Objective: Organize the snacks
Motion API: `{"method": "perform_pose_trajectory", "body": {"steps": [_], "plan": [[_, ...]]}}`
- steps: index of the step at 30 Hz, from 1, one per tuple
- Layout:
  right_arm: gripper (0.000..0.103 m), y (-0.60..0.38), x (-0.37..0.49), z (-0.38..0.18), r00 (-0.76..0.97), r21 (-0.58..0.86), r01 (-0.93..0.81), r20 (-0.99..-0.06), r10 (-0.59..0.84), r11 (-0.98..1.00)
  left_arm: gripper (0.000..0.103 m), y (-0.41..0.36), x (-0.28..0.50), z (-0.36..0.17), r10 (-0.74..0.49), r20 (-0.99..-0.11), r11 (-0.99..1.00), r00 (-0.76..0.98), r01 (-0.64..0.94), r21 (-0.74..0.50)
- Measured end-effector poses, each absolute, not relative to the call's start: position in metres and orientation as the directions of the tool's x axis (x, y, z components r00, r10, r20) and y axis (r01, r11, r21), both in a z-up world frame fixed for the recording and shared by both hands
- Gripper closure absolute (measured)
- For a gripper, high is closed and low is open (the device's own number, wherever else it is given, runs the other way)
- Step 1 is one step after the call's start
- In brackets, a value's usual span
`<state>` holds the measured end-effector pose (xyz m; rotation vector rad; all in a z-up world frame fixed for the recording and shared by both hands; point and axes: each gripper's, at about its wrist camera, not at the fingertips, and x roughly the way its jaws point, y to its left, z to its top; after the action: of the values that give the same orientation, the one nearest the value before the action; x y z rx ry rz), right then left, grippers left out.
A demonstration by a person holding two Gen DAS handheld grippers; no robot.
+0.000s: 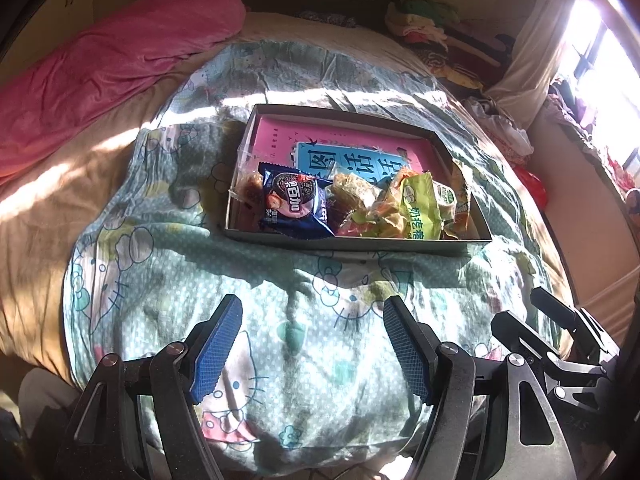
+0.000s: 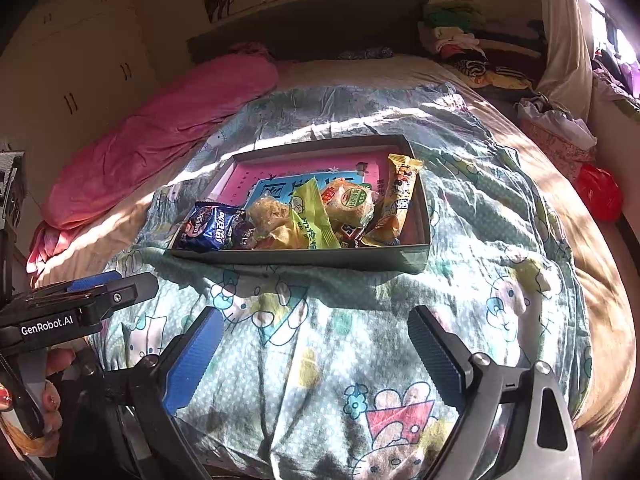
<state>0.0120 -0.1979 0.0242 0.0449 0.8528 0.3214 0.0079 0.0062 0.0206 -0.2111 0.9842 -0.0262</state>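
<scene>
A shallow grey cardboard box [image 1: 352, 243] [image 2: 304, 258] lies on the patterned quilt. Inside it lie a pink and blue book [image 1: 352, 148] [image 2: 280, 172] and several snack packets at its near end: a dark blue cookie pack [image 1: 294, 204] [image 2: 212, 228], a green packet [image 1: 420, 208] [image 2: 310, 216], a round pastry pack [image 2: 350, 200] and a yellow bar wrapper [image 2: 402, 196]. My left gripper [image 1: 314, 312] is open and empty, above the quilt short of the box. My right gripper [image 2: 316, 320] is open and empty too, also short of the box.
A pink duvet [image 1: 108, 76] [image 2: 160, 132] lies along the bed's left side. Piled clothes [image 1: 432, 24] [image 2: 460, 40] sit at the headboard's right. A red bag [image 2: 600, 192] lies off the bed's right edge. The other gripper shows in each view's corner [image 1: 560, 340] [image 2: 72, 308].
</scene>
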Motion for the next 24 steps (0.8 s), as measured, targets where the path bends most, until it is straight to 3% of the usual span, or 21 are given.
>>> {"method": "perform_pose_trajectory", "body": {"steps": [24], "plan": [[0.009,-0.2005,0.0150,0.0266,0.620,0.168,-0.245,-0.730,0.288,0.955,0.028,0.0059,0.0076,0.0221,-0.112,-0.824,0.981,0.556,-0.070,-0.180]]}}
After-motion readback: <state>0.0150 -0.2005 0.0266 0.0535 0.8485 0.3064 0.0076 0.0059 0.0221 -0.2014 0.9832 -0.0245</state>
